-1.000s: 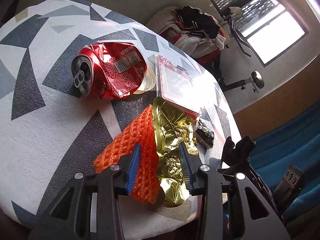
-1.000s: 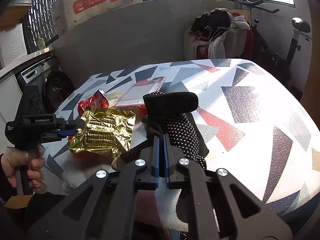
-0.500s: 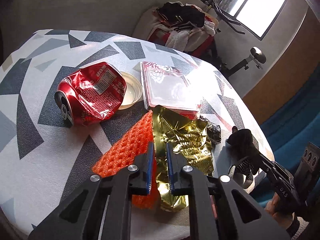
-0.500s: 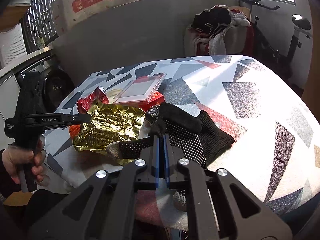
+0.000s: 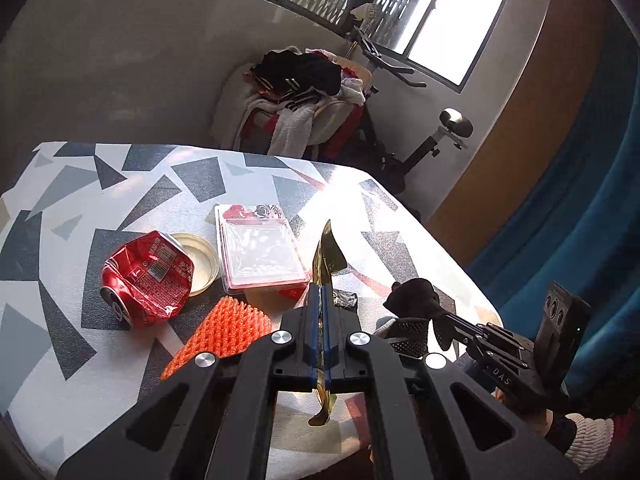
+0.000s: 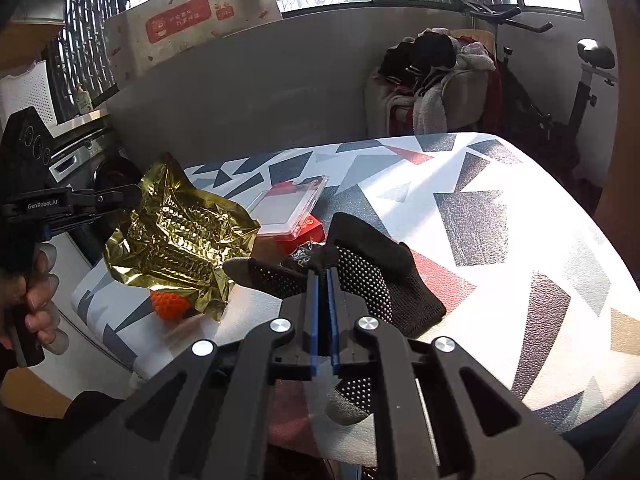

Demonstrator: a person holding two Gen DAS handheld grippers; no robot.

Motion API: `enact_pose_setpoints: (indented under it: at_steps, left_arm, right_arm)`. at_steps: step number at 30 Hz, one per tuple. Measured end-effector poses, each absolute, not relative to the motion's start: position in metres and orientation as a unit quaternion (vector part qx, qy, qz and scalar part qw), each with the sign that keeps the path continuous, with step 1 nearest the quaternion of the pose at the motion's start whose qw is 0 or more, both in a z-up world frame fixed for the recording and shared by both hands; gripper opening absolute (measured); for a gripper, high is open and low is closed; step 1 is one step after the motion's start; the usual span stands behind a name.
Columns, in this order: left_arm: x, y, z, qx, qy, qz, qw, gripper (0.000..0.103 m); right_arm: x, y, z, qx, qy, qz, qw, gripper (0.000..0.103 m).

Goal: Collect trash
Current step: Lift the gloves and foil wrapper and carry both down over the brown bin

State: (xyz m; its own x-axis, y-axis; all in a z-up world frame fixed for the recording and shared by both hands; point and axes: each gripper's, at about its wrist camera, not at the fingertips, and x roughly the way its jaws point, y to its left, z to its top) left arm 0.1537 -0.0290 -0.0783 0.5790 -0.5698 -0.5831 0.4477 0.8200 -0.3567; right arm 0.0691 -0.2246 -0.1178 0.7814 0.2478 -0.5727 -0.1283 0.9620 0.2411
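Table [image 5: 80, 344]: one, round-cornered, white cover with grey, black and red shards; all the trash sits near its front edge.
Chair [image 6: 460, 96]: one, past the table, heaped with clothes; an exercise bike [image 6: 588, 80] stands beside it.
Carton [image 6: 188, 28]: one on the sill, red label, print too small to read.
Foil [image 6: 180, 236]: one gold sheet, lifted off the table, hanging crumpled and hiding part of the net.
Left gripper [image 5: 320, 300]: clenched on the foil's edge; its side reads "GenRobot.AI".
Right gripper [image 6: 322, 284]: clamped on the glove; "DAS" shows on its body.
Glove [image 6: 360, 276]: one, black, dotted, lying across the table edge.
Box [image 5: 260, 252]: one, clear lid over red base, flat on the table.
Can [image 5: 146, 284]: one, red, crushed, barcode up, touching a pale lid [image 5: 200, 262].
Net [image 5: 228, 328]: one orange foam mesh, in front of the can.
Wrapper [image 5: 344, 299]: one small black, just behind the left gripper's tips.
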Motion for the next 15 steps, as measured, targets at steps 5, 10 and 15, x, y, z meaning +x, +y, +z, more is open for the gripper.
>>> enact_pose_setpoints:
  at_steps: [5,10,15]
  left_arm:
    - [0.131,-0.034,-0.056,-0.067,0.349,-0.307,0.883,0.002]
    - [0.108,-0.025,-0.049,-0.068,0.355,-0.310,0.879,0.002]
    - [0.074,-0.019,-0.047,-0.058,0.361,-0.316,0.876,0.002]
  right_arm:
    - [0.057,-0.226,-0.099,0.094,0.297,0.103,0.945,0.008]
    - [0.042,-0.223,-0.083,0.091,0.282,0.109,0.949,0.008]
    - [0.024,-0.219,-0.066,0.086,0.267,0.118,0.953,0.008]
